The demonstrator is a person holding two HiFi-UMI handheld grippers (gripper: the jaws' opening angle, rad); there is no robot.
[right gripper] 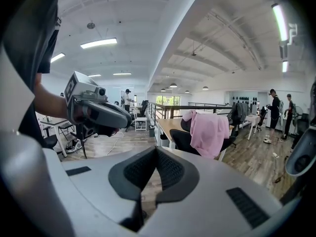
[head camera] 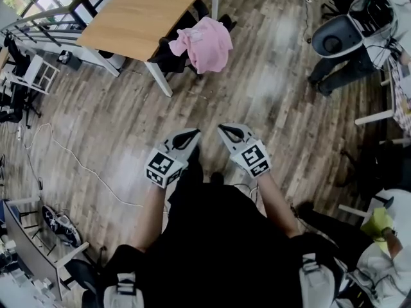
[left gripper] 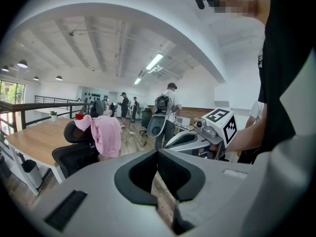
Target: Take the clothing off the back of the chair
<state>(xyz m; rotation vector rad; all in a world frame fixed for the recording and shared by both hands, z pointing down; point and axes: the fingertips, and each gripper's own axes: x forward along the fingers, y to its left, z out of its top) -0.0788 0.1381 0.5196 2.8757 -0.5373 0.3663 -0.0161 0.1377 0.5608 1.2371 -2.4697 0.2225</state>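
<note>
Far across the floor from the left tool and right tool, both closed tight and empty, the pink clothing drapes the back of the chair by the worktop, so all of the task is left to do.

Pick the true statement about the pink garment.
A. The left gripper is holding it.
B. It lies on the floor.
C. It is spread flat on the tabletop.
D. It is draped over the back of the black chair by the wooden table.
D: the pink garment hangs over the back of the black chair at the wooden table, while the left gripper and right gripper are shut, empty and well short of it.
</note>
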